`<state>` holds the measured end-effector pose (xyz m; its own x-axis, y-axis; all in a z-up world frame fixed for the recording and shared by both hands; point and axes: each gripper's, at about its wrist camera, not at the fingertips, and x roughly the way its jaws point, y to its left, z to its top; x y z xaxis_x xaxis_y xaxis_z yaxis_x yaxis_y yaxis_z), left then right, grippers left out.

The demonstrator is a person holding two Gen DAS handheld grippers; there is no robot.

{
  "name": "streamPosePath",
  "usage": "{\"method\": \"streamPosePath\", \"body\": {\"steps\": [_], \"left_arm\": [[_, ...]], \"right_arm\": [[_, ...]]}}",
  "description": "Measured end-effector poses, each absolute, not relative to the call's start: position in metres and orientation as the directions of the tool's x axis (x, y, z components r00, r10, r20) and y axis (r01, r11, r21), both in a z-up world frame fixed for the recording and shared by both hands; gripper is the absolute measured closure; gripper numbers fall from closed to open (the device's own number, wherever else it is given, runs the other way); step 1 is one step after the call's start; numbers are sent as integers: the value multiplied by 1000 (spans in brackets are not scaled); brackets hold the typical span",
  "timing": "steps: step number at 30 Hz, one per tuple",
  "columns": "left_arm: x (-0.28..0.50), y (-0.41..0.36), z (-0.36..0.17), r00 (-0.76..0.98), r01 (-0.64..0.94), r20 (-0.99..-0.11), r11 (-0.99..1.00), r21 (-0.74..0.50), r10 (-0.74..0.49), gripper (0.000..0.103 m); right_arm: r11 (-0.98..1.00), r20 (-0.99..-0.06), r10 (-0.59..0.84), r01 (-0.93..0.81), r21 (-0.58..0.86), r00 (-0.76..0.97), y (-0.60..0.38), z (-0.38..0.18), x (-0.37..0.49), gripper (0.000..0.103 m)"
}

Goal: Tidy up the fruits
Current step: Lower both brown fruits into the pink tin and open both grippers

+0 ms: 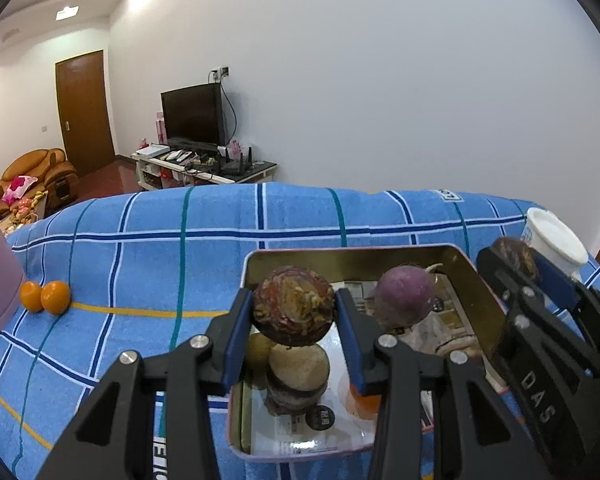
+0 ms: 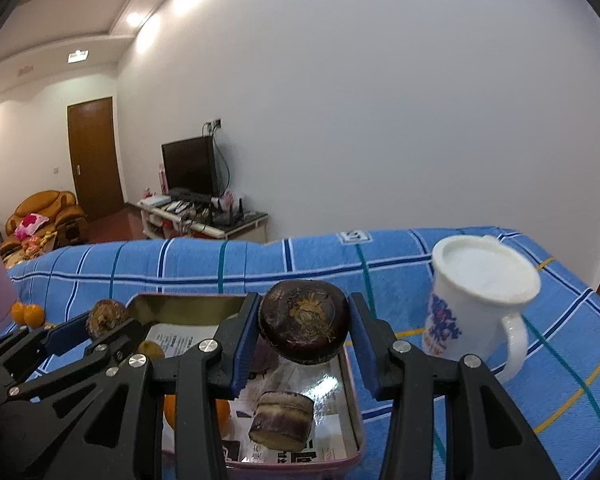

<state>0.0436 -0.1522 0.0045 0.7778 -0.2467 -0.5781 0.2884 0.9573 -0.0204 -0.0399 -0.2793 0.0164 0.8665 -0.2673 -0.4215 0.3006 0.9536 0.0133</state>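
From the left wrist view, the left gripper [image 1: 294,312] is clamped on a round, mottled brown fruit [image 1: 294,307] with rough, flaky skin, carried above the open metal tin [image 1: 484,292], whose brass-coloured inner walls shine. Below it lie a cut piece of cane-like stalk [image 1: 298,362] with a pale face, a smooth purple fruit [image 1: 404,298] and an orange [image 1: 365,403] partly hidden by a finger. Two small oranges [image 1: 45,297] sit well apart on the blue checked cloth [image 1: 148,248]. From the right wrist view, the right gripper [image 2: 303,330] grips a dark, flattened round fruit [image 2: 303,327] with a scuffed, leathery top, hanging over the tin's right half; a white lidded mug [image 2: 479,304] stands just beside the tin. The step in hand looks like delivery: both fruits are poised over the tin. Next, each needs lowering into a free patch of the floor before the jaws part, since round shapes may roll against the contents.
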Motion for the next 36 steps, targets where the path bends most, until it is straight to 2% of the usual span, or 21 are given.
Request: {"method": "streamPosePath", "body": {"steps": [24, 36], "left_arm": [[63, -156, -13, 737, 276, -637, 961, -24, -227, 60], [66, -156, -13, 737, 277, -638, 961, -19, -225, 60]], "right_arm": [[979, -599, -97, 183, 85, 795, -284, -11, -1, 57], [977, -622, -37, 159, 142, 782, -288, -16, 4, 57]]}}
